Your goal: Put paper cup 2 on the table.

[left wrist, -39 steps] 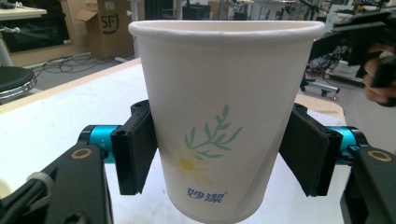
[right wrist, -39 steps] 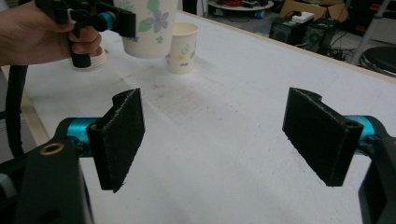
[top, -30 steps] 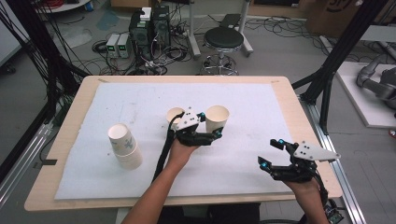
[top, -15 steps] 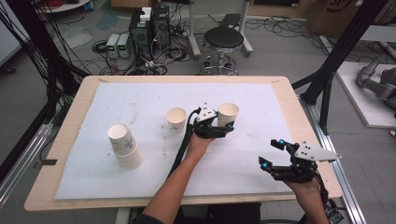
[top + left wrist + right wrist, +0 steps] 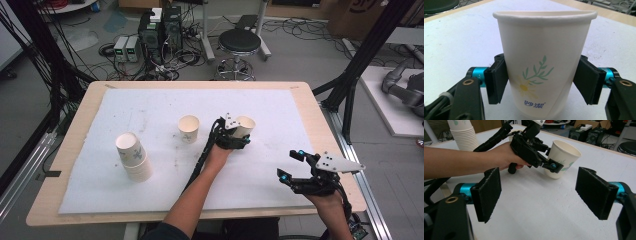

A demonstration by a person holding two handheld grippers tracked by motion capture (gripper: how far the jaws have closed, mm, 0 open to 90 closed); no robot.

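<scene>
The left gripper (image 5: 239, 136) pinches a paper cup (image 5: 541, 62) upright between its pads, jaws just closing on it, base on the white mat (image 5: 150, 110); the right gripper (image 5: 295, 167) hovers nearer the person, spread wide, holding nothing; another cup (image 5: 188, 128) stands left of the held one.

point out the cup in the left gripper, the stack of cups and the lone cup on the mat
held cup (image 5: 541, 75): left gripper view, printed side wall
stack of cups (image 5: 132, 155): high view, side of the top cup
lone cup (image 5: 188, 131): high view, outer wall
</scene>
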